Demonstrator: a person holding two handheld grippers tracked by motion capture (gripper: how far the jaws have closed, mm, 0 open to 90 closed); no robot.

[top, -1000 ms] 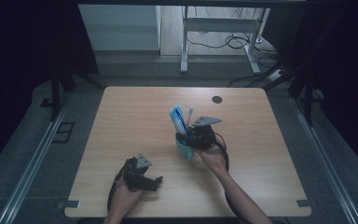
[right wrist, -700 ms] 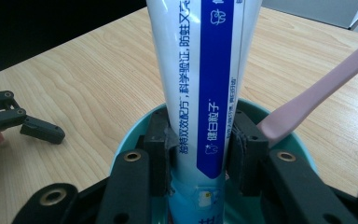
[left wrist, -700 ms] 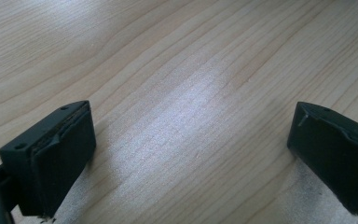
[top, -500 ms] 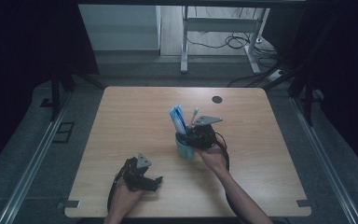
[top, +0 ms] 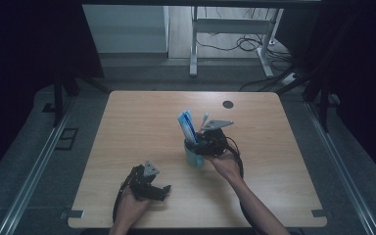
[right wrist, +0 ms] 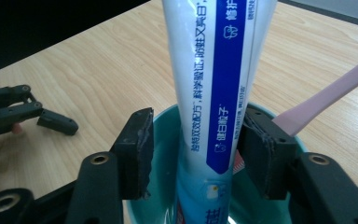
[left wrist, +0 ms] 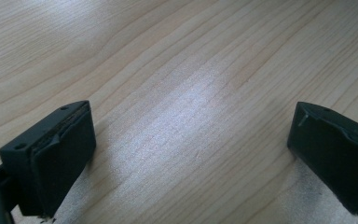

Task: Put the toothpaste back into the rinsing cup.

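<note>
Here, one toothpaste tube (right wrist: pixel 219 88) and one pink toothbrush (right wrist: pixel 326 95) in one teal cup (right wrist: pixel 165 123), right tool (right wrist: pixel 193 154) spread around tube, left tool (left wrist: pixel 191 154) spread.

A lab or test room set up for recording is suggested. A bare wooden table (top: pixel 142 127) is stood alone on a grey floor (top: pixel 39 161), enclosed by dark curtains (top: pixel 24 44) at both sides. Beyond its far edge, loose cables (top: pixel 235 44) are trailed around a metal frame (top: pixel 194 49), and floor rails (top: pixel 34 169) are laid along both sides.
</note>
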